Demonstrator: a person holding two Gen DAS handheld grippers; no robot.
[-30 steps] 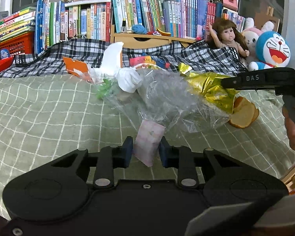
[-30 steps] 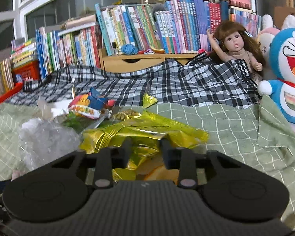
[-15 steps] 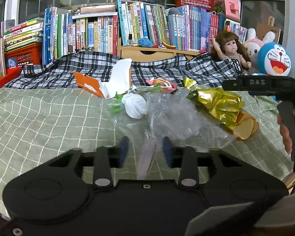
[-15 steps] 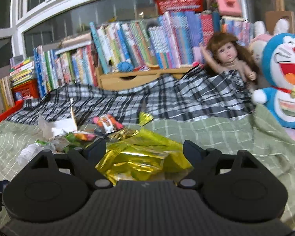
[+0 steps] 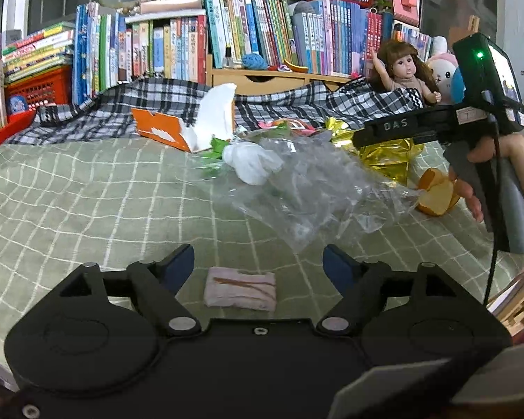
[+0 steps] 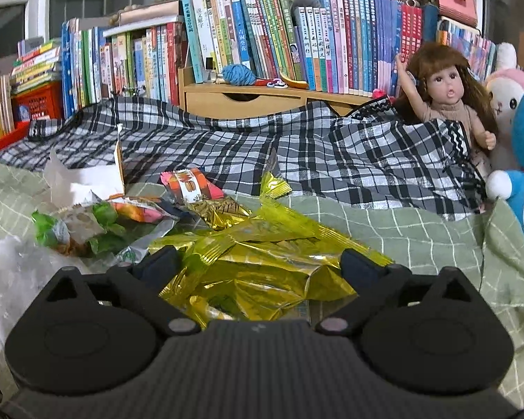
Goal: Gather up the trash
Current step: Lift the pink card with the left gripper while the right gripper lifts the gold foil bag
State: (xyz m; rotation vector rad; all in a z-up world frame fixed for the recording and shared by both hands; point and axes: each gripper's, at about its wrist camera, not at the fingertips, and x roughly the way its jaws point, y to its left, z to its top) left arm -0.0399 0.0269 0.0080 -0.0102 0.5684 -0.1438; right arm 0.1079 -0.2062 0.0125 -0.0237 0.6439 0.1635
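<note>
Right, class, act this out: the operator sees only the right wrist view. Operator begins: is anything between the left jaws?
Observer: Yes. A folded pink packet lies flat on the green checked bedspread, between the opening jaws of the left gripper, untouched.
Operator: Anything hidden below my camera?
Observer: Sliced bread lies near the gold wrapper, close to the right hand.
Operator: That white paper at my left?
Observer: Tissue rising from an orange tissue box.
</note>
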